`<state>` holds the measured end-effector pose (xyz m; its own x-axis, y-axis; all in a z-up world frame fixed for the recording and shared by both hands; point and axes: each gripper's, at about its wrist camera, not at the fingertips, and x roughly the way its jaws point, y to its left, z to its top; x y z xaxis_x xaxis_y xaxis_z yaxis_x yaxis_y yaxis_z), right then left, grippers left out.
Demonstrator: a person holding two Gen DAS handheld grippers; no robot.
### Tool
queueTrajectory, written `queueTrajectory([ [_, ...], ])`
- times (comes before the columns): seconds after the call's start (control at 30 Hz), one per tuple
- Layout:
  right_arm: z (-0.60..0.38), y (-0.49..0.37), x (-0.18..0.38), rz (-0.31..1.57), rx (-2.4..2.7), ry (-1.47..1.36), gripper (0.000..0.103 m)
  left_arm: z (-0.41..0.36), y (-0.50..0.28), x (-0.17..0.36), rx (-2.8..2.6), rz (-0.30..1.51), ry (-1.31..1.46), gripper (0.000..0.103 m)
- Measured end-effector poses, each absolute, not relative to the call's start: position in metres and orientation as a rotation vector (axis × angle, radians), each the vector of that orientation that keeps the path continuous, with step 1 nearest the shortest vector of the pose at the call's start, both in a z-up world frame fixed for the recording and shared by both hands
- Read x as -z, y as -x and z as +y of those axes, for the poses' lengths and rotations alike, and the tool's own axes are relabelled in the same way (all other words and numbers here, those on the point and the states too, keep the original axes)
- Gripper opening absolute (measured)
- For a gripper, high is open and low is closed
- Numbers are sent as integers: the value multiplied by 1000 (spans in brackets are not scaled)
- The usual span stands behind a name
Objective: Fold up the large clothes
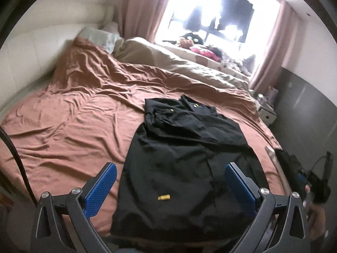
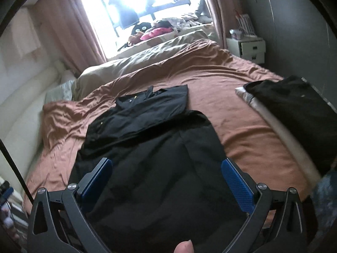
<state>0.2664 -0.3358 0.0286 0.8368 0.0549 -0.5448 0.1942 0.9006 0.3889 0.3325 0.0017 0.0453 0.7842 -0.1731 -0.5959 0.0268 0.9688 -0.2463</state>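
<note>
A: Where is the big black shirt with the little yellow tags (image 1: 183,162)?

B: It lies flat on the bed with the wrinkly pink-brown sheet (image 1: 69,113). Its collar end points to the bright window (image 1: 212,10). The sleeves look tucked in across the top, so it is a long strip now.

A: What are the 2 grippers doing?

B: The left gripper (image 1: 169,182) hangs over the near end of the shirt. Its blue jaws stand wide apart and hold nothing. The right gripper (image 2: 166,178) hangs over the same shirt (image 2: 151,160). Its jaws are wide too, and empty. No cloth is pinched.

A: So which step is this?

B: I think 1 fold is done and the hands are free for the next one. The shirt is not a small bundle yet.

A: What comes next?

B: My guess is each gripper goes down to 1 near corner of the hem. Each has to pinch all the layers, not just the top one. Then both lift and carry the hem up to the collar.

A: What is that dark pile on the right?

B: It is another black folded cloth (image 2: 299,113) near the edge of the bed, well apart from the shirt.
</note>
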Motion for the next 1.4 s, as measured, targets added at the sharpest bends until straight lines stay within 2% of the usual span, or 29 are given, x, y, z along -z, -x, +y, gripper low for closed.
queueTrajectory([
  [0.4,-349,-180,-19,522,45,-397,103,14,-234,-53,88,542,144,102],
  [0.87,-337,-120,24,548,60,-329,103,23,-158,-6,48,448,55,102],
  [1.4,-363,-99,70,573,57,-395,103,59,-146,56,-3,606,170,102],
])
